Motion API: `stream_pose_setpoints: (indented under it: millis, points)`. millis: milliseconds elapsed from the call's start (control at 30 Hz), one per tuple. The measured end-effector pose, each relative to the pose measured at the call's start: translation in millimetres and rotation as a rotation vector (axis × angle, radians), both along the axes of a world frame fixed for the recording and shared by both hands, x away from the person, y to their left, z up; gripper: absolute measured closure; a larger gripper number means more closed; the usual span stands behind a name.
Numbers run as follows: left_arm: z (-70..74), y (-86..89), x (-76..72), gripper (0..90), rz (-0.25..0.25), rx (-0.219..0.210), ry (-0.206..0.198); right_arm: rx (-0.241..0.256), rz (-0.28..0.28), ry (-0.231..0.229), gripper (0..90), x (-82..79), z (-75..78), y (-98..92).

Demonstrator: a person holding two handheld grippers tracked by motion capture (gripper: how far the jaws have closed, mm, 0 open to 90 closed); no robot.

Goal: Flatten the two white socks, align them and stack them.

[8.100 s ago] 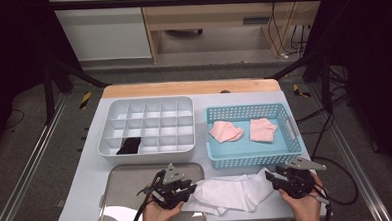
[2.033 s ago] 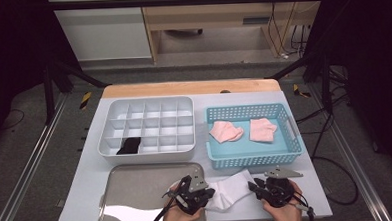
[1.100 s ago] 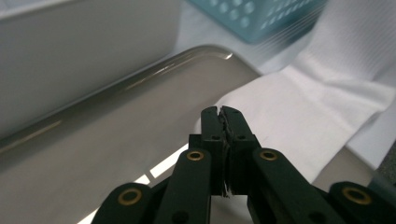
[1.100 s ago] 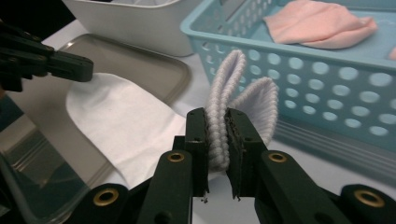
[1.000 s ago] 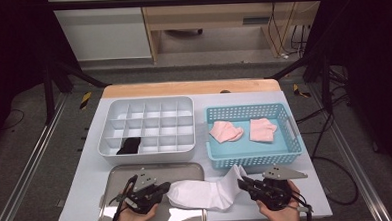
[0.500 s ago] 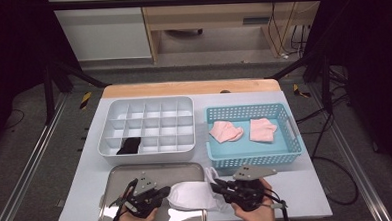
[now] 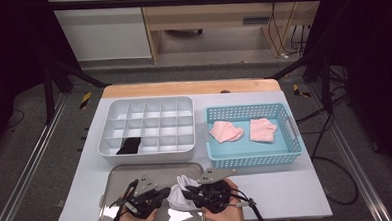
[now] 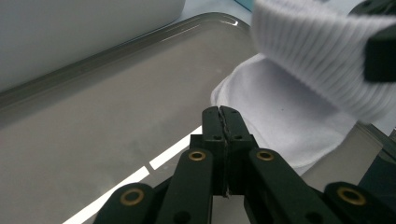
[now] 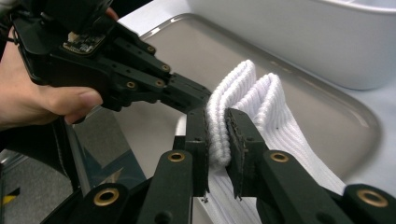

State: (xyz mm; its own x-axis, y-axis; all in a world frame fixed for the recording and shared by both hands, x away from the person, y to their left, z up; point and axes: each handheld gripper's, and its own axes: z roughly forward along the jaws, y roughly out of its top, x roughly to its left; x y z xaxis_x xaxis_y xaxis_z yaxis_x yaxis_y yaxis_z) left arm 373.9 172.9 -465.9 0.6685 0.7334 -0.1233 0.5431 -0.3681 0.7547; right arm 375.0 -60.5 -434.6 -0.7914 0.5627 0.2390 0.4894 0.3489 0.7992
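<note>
1. The white sock (image 7: 180, 197) lies on the metal tray (image 7: 116, 174) at the near edge of the table (image 7: 298, 196), between both grippers
2. Right gripper (image 9: 215, 122): jaws nearly closed on the sock's ribbed cuff, which is doubled over, apparently to fold it
3. Left gripper (image 8: 223, 122): jaws fully closed with nothing between them, tips just beside the sock's smooth end, probably to steady it
4. The white divided organiser (image 7: 149, 125) behind holds 1 dark item (image 7: 129, 146), the likely destination

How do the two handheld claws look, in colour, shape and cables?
Both the left claw and the right claw are black, with two jointed jaws on brass-coloured pivot rivets. Each carries a grey three-cornered plate on top and trails a black cable.
</note>
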Motion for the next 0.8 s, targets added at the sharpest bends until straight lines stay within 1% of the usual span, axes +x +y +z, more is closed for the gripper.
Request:
stream_pose_setpoints:
  millis: [100, 233, 333, 433, 500, 533, 567, 633, 700, 733, 767, 800]
  points:
    - [0.5, 1.0, 0.0, 88.2, 0.002, -0.007, 0.0, -0.023, 0.011, 0.009, 79.4, 0.6, -5.8, 9.9]
    - [8.9, 9.3, 1.0, 84.2, 0.023, -0.047, -0.025, -0.047, 0.013, 0.015, 79.1, 1.5, -13.5, 16.1]
    - [14.5, 18.2, 2.4, 82.6, 0.055, -0.078, -0.042, -0.061, 0.015, 0.014, 78.5, 1.3, -18.3, 21.6]
    - [16.3, 25.6, 5.2, 81.9, 0.077, -0.087, -0.046, -0.078, 0.029, 0.017, 77.6, 0.4, -23.8, 28.7]
    - [16.5, 28.0, 6.5, 81.4, 0.087, -0.092, -0.047, -0.081, 0.039, 0.028, 75.5, -0.8, -27.6, 33.7]
    - [16.8, 29.8, 7.6, 81.1, 0.094, -0.093, -0.047, -0.081, 0.051, 0.025, 74.1, -0.6, -28.8, 35.0]
    - [16.8, 30.7, 8.1, 80.8, 0.098, -0.096, -0.046, -0.081, 0.062, 0.032, 72.5, -1.2, -29.1, 36.8]
    - [16.8, 32.9, 9.4, 80.5, 0.106, -0.103, -0.043, -0.073, 0.068, 0.031, 70.9, -2.1, -26.0, 37.0]
    - [17.0, 34.2, 10.1, 80.3, 0.111, -0.103, -0.045, -0.035, 0.071, 0.018, 70.8, -2.8, -19.0, 33.5]
    - [17.0, 34.8, 10.4, 80.2, 0.116, -0.107, -0.045, -0.025, 0.073, 0.011, 71.5, -3.1, -15.7, 31.5]
    - [17.0, 35.2, 10.6, 80.1, 0.118, -0.108, -0.044, -0.011, 0.062, -0.002, 73.2, -3.8, -10.1, 27.7]
    - [17.1, 35.6, 10.8, 80.1, 0.119, -0.107, -0.044, -0.008, 0.05, -0.011, 76.0, -3.7, -6.1, 24.2]
